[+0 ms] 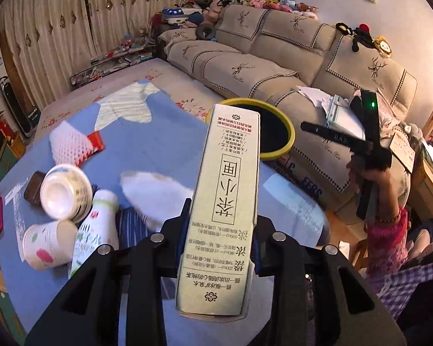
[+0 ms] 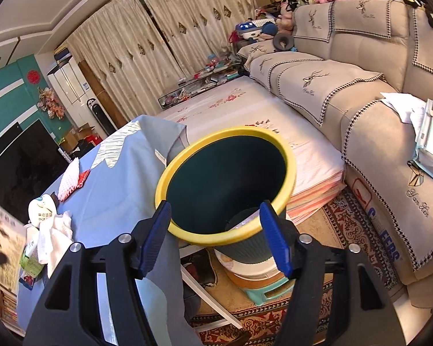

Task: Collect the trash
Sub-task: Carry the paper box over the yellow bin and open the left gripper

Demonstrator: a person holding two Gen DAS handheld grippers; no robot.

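Two grippers are at work over a table draped in a blue cloth point(image 1: 164, 132). Left gripper point(image 1: 220, 245) is clamped on a long cream carton point(image 1: 225, 201) printed with Chinese characters — the blue pads press its two sides, and the carton juts forward and up from the jaws, its far end overlapping the yellow rim of the bin point(image 1: 285, 127) in the left wrist view. Right gripper point(image 2: 220, 236) has its fingers point(image 2: 156, 233) spread apart with nothing between them; in its own view they frame the near rim of the dark-walled bin point(image 2: 225, 184), which stands just beside the table edge on a stack of stools, with some pale wrapping lying at its bottom. From the left camera the right gripper point(image 1: 332, 135) shows as a black tool held in a hand point(image 1: 372, 173) with a pink patterned sleeve, off to the right of the bin. Still on the cloth lie two paper cups point(image 1: 66, 191) on their sides, a white bottle with a green label point(image 1: 96, 227), a white foam net point(image 1: 69, 144) touching a red packet point(image 1: 96, 141), and a crumpled white tissue point(image 1: 156, 193) — all well left of the bin.
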